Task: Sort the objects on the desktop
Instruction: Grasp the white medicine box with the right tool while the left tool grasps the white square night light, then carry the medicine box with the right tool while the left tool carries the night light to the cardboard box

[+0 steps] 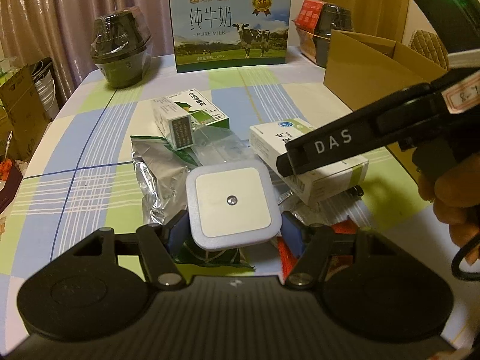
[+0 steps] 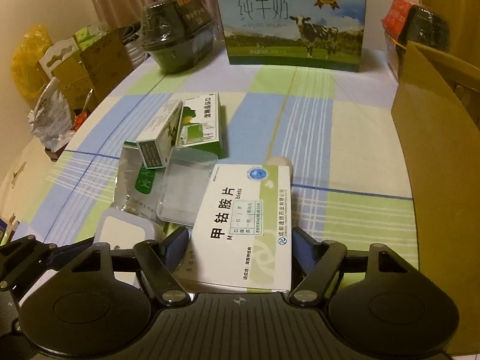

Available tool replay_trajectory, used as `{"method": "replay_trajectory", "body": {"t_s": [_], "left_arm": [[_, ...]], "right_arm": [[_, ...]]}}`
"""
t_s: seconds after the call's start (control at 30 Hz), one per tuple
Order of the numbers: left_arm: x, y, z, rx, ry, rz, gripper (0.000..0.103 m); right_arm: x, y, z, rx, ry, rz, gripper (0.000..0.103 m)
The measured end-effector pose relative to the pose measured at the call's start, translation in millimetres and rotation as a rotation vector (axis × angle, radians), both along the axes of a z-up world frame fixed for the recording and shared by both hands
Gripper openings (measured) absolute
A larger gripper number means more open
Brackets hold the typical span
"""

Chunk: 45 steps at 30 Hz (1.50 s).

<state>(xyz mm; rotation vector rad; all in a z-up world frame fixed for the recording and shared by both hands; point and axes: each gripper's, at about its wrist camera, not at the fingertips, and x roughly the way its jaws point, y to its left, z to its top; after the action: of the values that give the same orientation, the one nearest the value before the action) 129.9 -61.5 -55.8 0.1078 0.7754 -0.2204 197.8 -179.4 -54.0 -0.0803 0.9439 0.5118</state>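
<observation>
A: Containers first. What stands on the table (image 1: 90,138)?

B: An open brown cardboard box (image 1: 369,69) at the right edge; its inside cannot be seen from either view. A milk carton case (image 1: 229,27) stands upright at the far side. A wrapped stack of dark bowls (image 1: 121,51) sits far left, and a second wrapped bowl stack (image 1: 327,30) sits behind the cardboard box.

A: And the loose things?

B: Piled mid-table. A silver foil pouch (image 1: 162,165) lies flat, a clear plastic tray (image 2: 186,192) on it. Two green-and-white boxes at the far end: the small carton (image 1: 177,126) leans on the larger green box (image 1: 210,114).

A: Left hand-held gripper (image 1: 234,231)?

B: Angled downward over the pile. Its blue pads sit against both sides of the square white night light (image 1: 232,207), gripping it just above the pouch.

A: Right hand-held gripper (image 2: 240,246)?

B: Also angled down, reaching in from the right; part of a hand (image 1: 456,210) shows on its handle. The white medicine box (image 2: 249,222) lies between its fingers (image 2: 177,246), tilted on the pile. Whether the pads press on it cannot be told, though the box fills the gap.
</observation>
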Motion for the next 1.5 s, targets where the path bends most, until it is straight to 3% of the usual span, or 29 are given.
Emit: {"method": "replay_trajectory", "body": {"t_s": [0.47, 0.67, 0.73, 0.93, 1.3, 1.4, 1.5], "left_arm": [[8, -10, 2, 0.04, -0.018, -0.009, 0.072], [16, -16, -3, 0.082, -0.022, -0.048, 0.071], [18, -18, -3, 0.093, -0.024, -0.054, 0.063], [13, -15, -1, 0.066, -0.004, -0.054, 0.061], [14, -10, -4, 0.016, 0.026, -0.031, 0.061], [15, -12, -6, 0.017, 0.038, -0.031, 0.061], [14, -12, -7, 0.02, 0.039, -0.03, 0.061]], "right_arm": [[-11, -26, -2, -0.058, 0.036, -0.046, 0.07], [-6, -29, -4, -0.045, 0.05, -0.056, 0.07], [-4, -28, -5, -0.046, 0.056, -0.057, 0.072], [-1, -25, -7, -0.05, 0.053, -0.059, 0.078], [14, -33, -12, 0.036, 0.118, -0.124, 0.078], [16, -35, -11, 0.043, 0.124, -0.142, 0.069], [13, -35, -7, 0.038, 0.101, -0.145, 0.068]]}}
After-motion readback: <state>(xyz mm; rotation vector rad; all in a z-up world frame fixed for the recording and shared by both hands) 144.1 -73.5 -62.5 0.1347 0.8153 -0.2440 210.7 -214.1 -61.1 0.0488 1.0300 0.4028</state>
